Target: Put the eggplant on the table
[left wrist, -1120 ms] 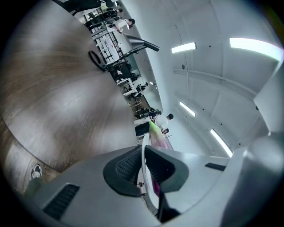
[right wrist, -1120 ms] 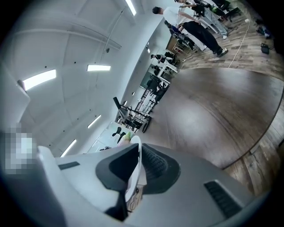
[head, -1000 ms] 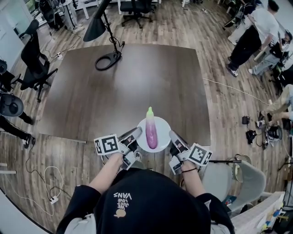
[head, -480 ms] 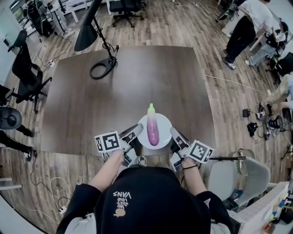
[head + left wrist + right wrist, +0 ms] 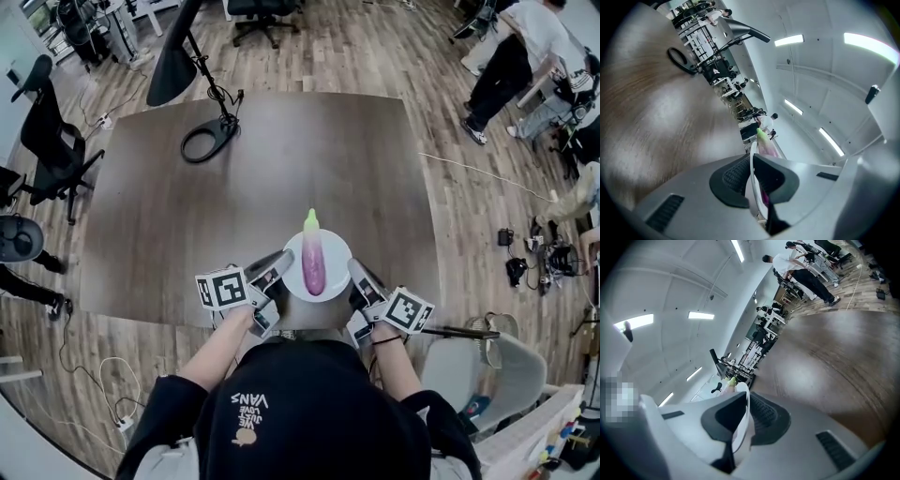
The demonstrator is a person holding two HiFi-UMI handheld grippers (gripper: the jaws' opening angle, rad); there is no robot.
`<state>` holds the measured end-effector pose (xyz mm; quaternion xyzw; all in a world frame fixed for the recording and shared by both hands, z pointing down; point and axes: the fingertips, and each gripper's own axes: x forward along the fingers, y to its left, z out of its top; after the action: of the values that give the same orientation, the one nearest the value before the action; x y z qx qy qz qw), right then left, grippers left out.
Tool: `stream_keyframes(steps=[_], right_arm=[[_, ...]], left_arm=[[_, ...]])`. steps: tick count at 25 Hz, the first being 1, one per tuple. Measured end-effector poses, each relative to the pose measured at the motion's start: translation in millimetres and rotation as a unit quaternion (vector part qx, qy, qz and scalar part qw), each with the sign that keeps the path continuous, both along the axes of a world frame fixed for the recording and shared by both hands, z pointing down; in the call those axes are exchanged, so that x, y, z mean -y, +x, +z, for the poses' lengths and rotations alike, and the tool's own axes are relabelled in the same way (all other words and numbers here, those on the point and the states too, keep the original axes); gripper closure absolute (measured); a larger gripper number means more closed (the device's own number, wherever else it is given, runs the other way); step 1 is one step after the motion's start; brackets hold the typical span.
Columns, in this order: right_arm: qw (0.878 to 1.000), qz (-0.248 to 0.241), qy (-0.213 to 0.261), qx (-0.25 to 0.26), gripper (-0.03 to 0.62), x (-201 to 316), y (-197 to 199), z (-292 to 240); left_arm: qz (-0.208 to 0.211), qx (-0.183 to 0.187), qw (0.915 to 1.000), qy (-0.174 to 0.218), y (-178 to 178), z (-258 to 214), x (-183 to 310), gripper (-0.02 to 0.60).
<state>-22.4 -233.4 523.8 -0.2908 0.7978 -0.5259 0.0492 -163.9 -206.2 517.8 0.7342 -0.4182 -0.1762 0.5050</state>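
I see the eggplant (image 5: pixel 313 255) lying on the plate (image 5: pixel 337 262), at the near edge of the bench (image 5: pixel 281 169). My left gripper (image 5: pixel 279 266) clamps the plate's left rim and my right gripper (image 5: pixel 356 273) its right. The desk lamp (image 5: pixel 208 141) stands far back on the left, well apart.

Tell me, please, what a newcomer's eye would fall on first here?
A purple eggplant with a green tip lies on a white plate at the near edge of the dark table. The left gripper and the right gripper clamp its rim from opposite sides. A black lamp stands at the table's far left.
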Motion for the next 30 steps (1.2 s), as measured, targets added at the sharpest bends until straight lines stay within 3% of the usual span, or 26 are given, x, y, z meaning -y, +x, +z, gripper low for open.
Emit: stream_keyframes(steps=[18, 30], right_arm=[[0.999, -0.032, 0.006, -0.028, 0.562, 43, 5, 45], [0.995, -0.044, 0.007, -0.084, 0.562, 64, 10, 89]], left_arm=[[0.002, 0.029, 0.9993, -0.026, 11, 51, 38, 0.555], [0.011, 0.058, 0.9967, -0.056, 15, 86, 60, 0.555]])
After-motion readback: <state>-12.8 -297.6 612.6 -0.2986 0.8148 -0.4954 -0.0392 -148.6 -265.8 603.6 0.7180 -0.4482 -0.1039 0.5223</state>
